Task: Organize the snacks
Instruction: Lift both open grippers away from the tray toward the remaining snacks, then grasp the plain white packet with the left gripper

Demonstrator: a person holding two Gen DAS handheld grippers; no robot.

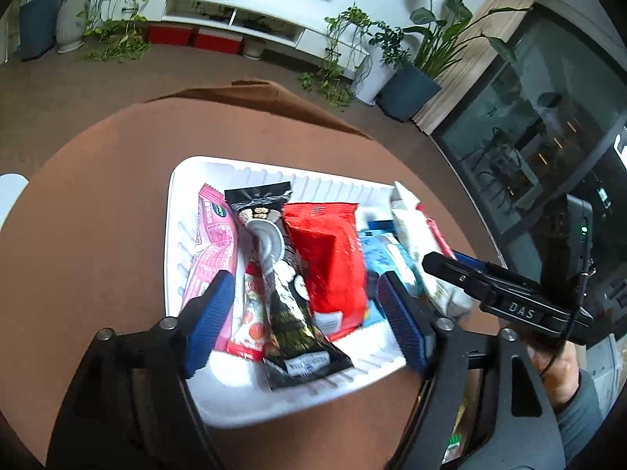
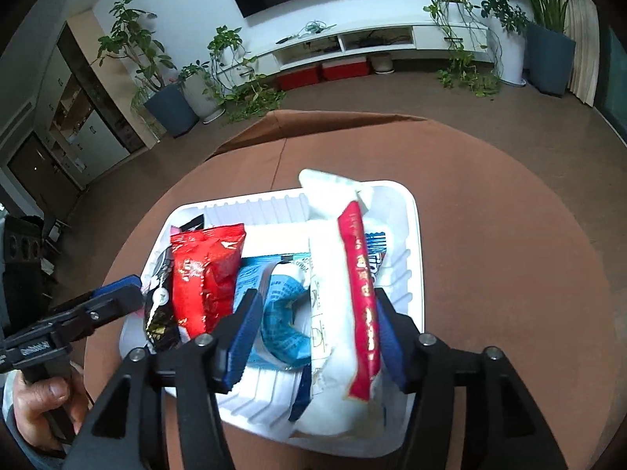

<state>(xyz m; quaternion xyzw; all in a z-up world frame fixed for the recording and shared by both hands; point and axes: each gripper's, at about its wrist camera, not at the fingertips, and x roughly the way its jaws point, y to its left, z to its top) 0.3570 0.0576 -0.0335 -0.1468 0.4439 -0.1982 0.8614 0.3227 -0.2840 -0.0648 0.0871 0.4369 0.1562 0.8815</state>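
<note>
Two grippers are held over a white tray [image 1: 178, 211] set on the brown surface [image 1: 98, 203]. Snack packets, among them a red packet [image 1: 329, 258] and a black packet [image 1: 286, 305], are packed side by side inside it. Fingers of the left gripper [image 1: 303, 313] and right gripper [image 2: 315, 337] are spread apart, nothing being clamped.

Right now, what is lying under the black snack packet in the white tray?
Under the black snack packet lies a red-and-white packet, beside a pink wafer packet. The white tray floor beneath them is mostly covered; anything deeper cannot be seen.
</note>
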